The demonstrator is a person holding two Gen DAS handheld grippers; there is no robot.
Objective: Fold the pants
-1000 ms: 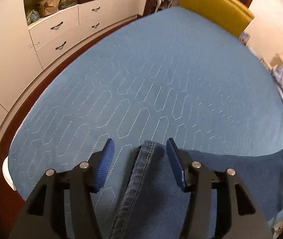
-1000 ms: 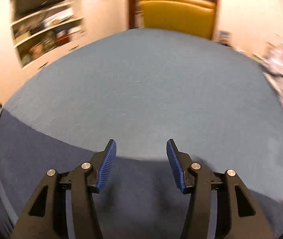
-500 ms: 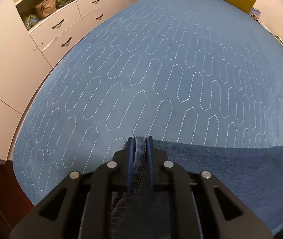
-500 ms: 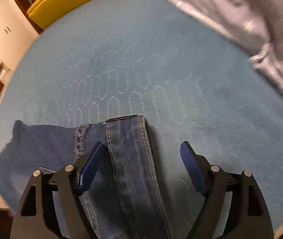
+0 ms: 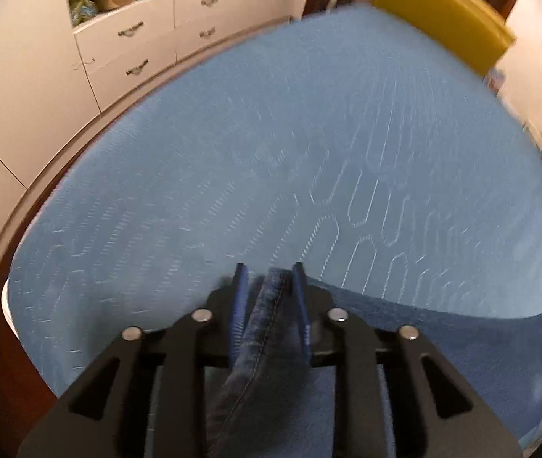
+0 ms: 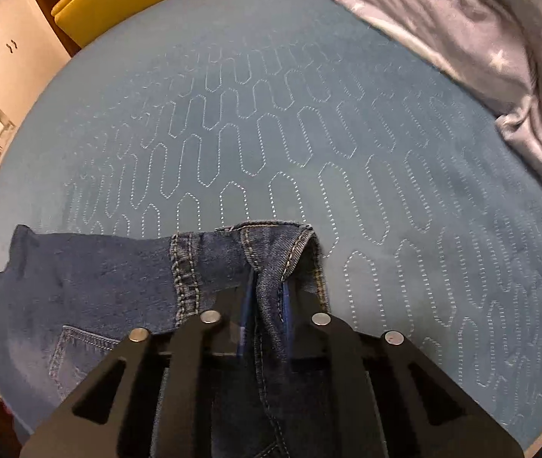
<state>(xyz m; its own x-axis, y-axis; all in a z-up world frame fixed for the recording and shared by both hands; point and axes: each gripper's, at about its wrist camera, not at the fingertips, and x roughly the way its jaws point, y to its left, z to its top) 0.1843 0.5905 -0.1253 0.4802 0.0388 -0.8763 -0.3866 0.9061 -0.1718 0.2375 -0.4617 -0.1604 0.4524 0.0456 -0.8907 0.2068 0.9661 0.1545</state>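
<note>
Bedroom w/ a blue quilted bedspread (image 6: 271,95) covering the bed, white cabinets w/ drawers (image 5: 133,49) along one side, a yellow padded headboard (image 5: 442,26) at the far end, and a grey star-print duvet (image 6: 480,38) bunched at the bed's edge.

Dark blue denim pants (image 6: 99,286) lie flat on the near part of the bedspread; the right wrist view shows a back pocket and heavy stitched seams.

Left claw (image 5: 269,286) has a fold of the denim edge standing between its blue pads; its jaws have just been opening a bit, and w/ the motion blur I can't tell if the pads are pressing the cloth. Right claw (image 6: 269,286) has just been closing and is clenched on a bunched fold by the hem-like stitched edge; cloth puckers up around the pinch.

Step, as I read it: both corners of one end are being taken, ready for the first fold. Next move prob calls for lifting both ends together, level w/ each other, and carrying them over the rest of the garment so edges line up. If the left grip is loose, that side may slip.

Hard to tell: which end of the pants each claw has, since the near part is cut off below both frames. Left view is blurred, so the contact there is unclear. No person's hands visible.
</note>
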